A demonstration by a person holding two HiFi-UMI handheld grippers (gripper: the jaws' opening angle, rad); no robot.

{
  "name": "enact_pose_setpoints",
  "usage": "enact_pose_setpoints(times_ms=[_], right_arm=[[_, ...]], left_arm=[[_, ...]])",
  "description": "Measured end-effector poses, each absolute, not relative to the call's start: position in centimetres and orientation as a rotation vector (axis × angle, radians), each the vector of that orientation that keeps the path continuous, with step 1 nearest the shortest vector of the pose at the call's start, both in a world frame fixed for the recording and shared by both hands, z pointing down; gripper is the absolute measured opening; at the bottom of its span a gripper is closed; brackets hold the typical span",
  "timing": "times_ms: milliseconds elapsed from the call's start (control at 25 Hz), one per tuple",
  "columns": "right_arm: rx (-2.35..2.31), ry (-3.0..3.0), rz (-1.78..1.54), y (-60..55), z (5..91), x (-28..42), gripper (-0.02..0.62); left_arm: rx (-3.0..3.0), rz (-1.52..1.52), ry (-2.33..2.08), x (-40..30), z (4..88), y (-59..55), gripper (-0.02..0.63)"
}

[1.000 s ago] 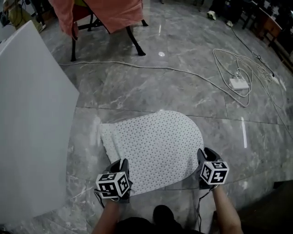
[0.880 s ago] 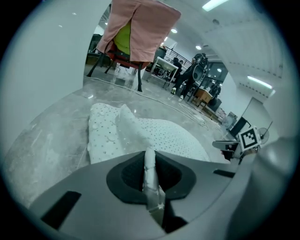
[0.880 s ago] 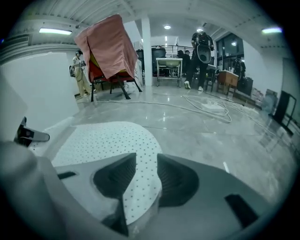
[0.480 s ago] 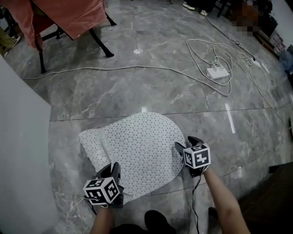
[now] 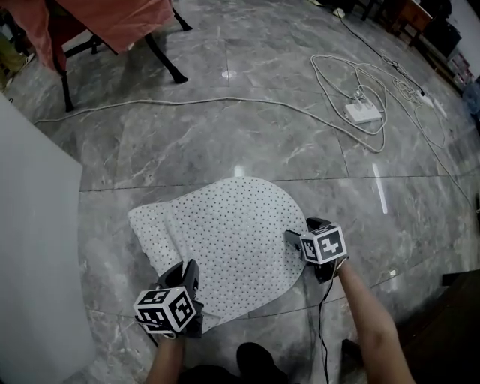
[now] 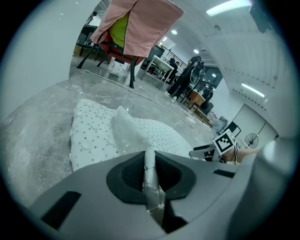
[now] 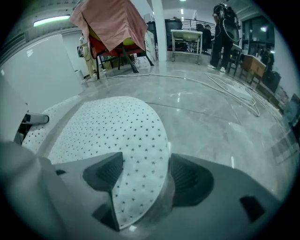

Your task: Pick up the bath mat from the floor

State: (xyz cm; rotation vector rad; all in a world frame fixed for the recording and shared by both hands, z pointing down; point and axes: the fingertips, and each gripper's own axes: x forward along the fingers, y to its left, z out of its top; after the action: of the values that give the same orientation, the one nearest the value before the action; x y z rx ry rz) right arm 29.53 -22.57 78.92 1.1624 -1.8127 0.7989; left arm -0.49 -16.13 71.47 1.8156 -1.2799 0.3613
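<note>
**Left tongs clamped on the mat, right tongs thrown wide at its edge**

Over on the far left, a tall flat white panel stands on the grey marble floor. Just beside it, down low, the left gripper is locked onto the near left corner of the white dotted rubber bath mat. The left gripper view makes it plain: its jaws are drawn tight together, with a thin fold of the mat squeezed upright between the pads. That corner is lifted and creased, while the rest lies flat on the floor.

Moving to the middle, the mat spreads out with its rounded end pointing away from the person (the dotted pattern shows clearly across the whole sheet).

Now the right side! The right gripper sits at the mat's right edge, tilted steeply down. Its jaws have just been opening and now stand wide apart. In the right gripper view, the curved edge of the mat runs between the two pads, but neither pad presses on it.

Further back, a dusty-pink cloth over a black-legged chair sits at the top left. A long white cable snakes across the floor to a white power strip at the upper right.
</note>
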Motion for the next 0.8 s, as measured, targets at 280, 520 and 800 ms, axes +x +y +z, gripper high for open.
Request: enact_pose_setpoints(times_ms=[280,520,800], right_arm=[[1.102,-1.870,0.924,-22.2,78.7,28.4,0.316],[1.072,-1.889,0.957,-21.5,78.5,27.1,0.316],[0.891,-1.980,0.914,-18.8,77.6,21.2,0.287]], left_arm=[[1.802,0.337,-1.291,-1.9,71.5,-15.7,0.023],[1.784,0.306,-1.320,-3.2,71.2,-15.3,0.023],[1.764,0.285,-1.341,-4.9,70.9,-13.9,0.023]])
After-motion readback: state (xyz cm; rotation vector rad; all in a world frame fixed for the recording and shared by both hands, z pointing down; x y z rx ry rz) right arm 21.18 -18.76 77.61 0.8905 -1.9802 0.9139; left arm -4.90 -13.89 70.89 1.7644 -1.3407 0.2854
